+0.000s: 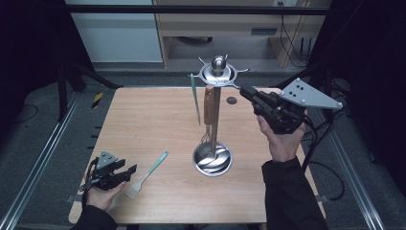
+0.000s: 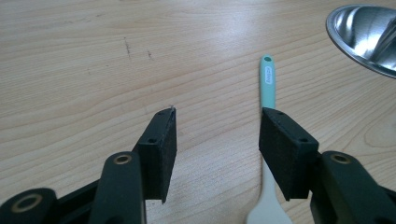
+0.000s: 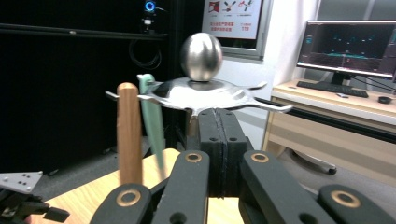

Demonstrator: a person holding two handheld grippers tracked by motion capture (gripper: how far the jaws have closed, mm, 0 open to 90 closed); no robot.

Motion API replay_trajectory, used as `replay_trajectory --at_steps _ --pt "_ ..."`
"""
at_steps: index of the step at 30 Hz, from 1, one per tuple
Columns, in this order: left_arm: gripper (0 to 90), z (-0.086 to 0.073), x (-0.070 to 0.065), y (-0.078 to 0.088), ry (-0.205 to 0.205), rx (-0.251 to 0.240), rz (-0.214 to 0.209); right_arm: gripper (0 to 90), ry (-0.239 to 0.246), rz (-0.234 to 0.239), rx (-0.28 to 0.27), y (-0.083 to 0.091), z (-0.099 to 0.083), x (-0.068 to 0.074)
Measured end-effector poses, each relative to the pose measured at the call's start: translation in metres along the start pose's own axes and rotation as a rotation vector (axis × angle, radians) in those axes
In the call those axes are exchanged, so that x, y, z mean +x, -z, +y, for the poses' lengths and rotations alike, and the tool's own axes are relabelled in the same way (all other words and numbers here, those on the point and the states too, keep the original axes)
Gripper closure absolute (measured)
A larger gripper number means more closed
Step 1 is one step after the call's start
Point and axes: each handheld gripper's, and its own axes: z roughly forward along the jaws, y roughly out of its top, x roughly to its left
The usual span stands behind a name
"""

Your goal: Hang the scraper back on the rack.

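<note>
So the spatula [image 2: 268,81] lies flat on the surface [image 1: 153,124], near the front left corner, mint handle pointing toward the rack's base [image 1: 212,160], pale head toward the person. The left gripper [image 2: 217,140] sits low right at it with its jaws spread; in the left gripper view the handle runs under the right-hand pad, not between the two, so nothing's pinched yet.

Handling-wise I'd guess it's light and a bit bendy, silicone-looking, so grippy rather than slick, but lying this flat it's awkward to get under. I'd take it mid-handle, not by the floppy head. There's a hang hole at the handle's tip, handy for the hooks.

The right gripper [image 1: 249,94] is up by the rack top [image 1: 218,73], jaws pressed together on nothing, just beside one hook. A wooden-handled whisk [image 1: 210,108] and a green tool [image 1: 195,98] already hang there.

Plenty of bare surface around the spatula; the front edge is close though, and the base bowl isn't far from the handle tip.
</note>
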Motion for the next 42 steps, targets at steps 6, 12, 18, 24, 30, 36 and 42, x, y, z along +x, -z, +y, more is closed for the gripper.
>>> replay_trajectory --at_steps 6,12,18,24,30,36,42 --pt "46.1 0.000 0.000 0.000 -0.003 0.003 0.002 90.0 0.011 0.033 0.003 -0.002 0.001 0.009" --pt "45.9 0.000 0.000 0.000 -0.003 0.004 0.002 90.0 0.020 0.067 0.003 -0.006 0.001 0.018" --pt "45.1 0.000 0.000 -0.001 -0.005 0.010 0.001 90.0 0.031 0.092 0.004 -0.013 0.003 0.028" --pt "43.5 0.000 -0.001 -0.002 -0.010 0.014 0.006 90.0 0.033 0.111 0.007 -0.021 0.004 0.035" --pt "43.1 0.000 -0.001 -0.002 -0.011 0.016 0.003 90.0 0.036 0.123 0.009 -0.029 0.006 0.041" --pt "43.0 0.000 -0.001 -0.002 -0.014 0.018 0.004 90.0 0.036 0.123 0.009 -0.033 0.006 0.043" --pt "42.6 -0.001 -0.001 -0.003 -0.015 0.020 0.004 90.0 0.038 0.120 0.016 -0.035 0.006 0.045"
